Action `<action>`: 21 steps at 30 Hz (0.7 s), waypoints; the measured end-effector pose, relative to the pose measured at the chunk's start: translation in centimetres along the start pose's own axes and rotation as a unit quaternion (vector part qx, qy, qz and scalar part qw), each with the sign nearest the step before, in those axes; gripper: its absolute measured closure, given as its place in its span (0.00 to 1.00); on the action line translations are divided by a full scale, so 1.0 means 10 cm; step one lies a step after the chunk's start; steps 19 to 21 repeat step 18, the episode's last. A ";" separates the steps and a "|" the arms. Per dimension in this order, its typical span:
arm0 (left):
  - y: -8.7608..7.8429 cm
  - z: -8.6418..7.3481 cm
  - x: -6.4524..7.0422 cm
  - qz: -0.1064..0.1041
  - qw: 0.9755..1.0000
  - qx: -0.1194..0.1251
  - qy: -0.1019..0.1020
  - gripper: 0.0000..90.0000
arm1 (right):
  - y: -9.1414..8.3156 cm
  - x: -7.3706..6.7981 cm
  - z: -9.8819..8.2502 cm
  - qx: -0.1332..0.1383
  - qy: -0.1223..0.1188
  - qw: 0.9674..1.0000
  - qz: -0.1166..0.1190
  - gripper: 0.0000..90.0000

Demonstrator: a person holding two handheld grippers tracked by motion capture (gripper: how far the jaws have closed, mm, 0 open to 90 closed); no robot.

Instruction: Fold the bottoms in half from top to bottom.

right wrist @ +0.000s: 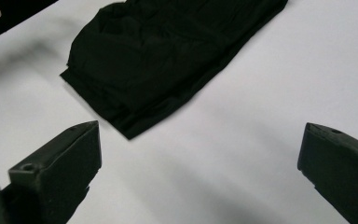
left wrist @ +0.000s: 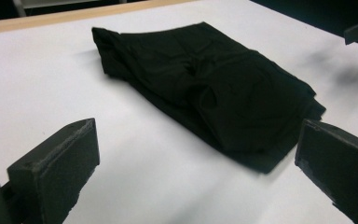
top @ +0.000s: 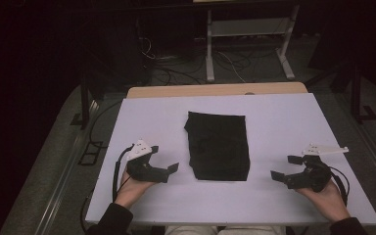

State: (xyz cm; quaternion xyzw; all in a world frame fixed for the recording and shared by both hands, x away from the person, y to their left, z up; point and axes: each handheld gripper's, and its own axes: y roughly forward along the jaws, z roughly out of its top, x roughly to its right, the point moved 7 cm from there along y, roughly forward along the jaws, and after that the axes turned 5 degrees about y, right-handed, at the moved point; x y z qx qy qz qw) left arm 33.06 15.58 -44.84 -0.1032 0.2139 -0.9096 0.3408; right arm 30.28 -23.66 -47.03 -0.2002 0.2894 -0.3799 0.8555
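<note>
A folded black cloth [top: 218,146] lies flat in the middle of the white table [top: 274,122]. My left gripper [top: 162,158] rests on the table to the cloth's left, jaws wide open and pointing at it, nothing between them. My right gripper [top: 286,167] sits to the cloth's right, also open and empty, pointing left toward it. In the left gripper view the cloth [left wrist: 209,88] lies just beyond the jaws, a short gap away. In the right gripper view the cloth [right wrist: 168,56] lies farther off at the upper left.
The white board sits on a wooden tabletop [top: 215,90] whose far edge shows behind it. Beyond it the floor holds cables [top: 176,68] and a white metal stand [top: 247,44]. Bare white surface surrounds the cloth on all sides.
</note>
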 end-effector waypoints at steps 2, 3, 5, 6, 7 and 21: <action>-0.02 -0.03 0.04 -0.005 1.000 0.001 -0.001 0.00 | -0.01 -0.02 -0.05 -0.002 -0.003 1.000 0.002 0.00; -0.03 -0.05 0.05 -0.006 1.000 0.000 0.001 0.00 | -0.01 -0.03 -0.08 -0.003 -0.007 1.000 0.001 0.00; -0.05 -0.11 0.10 -0.011 1.000 -0.002 0.003 0.00 | -0.03 -0.06 -0.12 -0.005 -0.013 1.000 0.001 0.00; -0.05 -0.13 0.12 -0.013 1.000 -0.003 0.004 0.00 | -0.04 -0.08 -0.14 -0.004 -0.013 1.000 0.003 0.00; -0.06 -0.15 0.14 -0.016 1.000 -0.005 0.004 0.00 | -0.05 -0.08 -0.15 -0.003 -0.015 1.000 0.003 0.00; -0.04 -0.36 0.26 -0.042 0.998 -0.042 0.025 0.00 | -0.06 -0.04 -0.29 -0.010 -0.025 1.000 0.011 0.00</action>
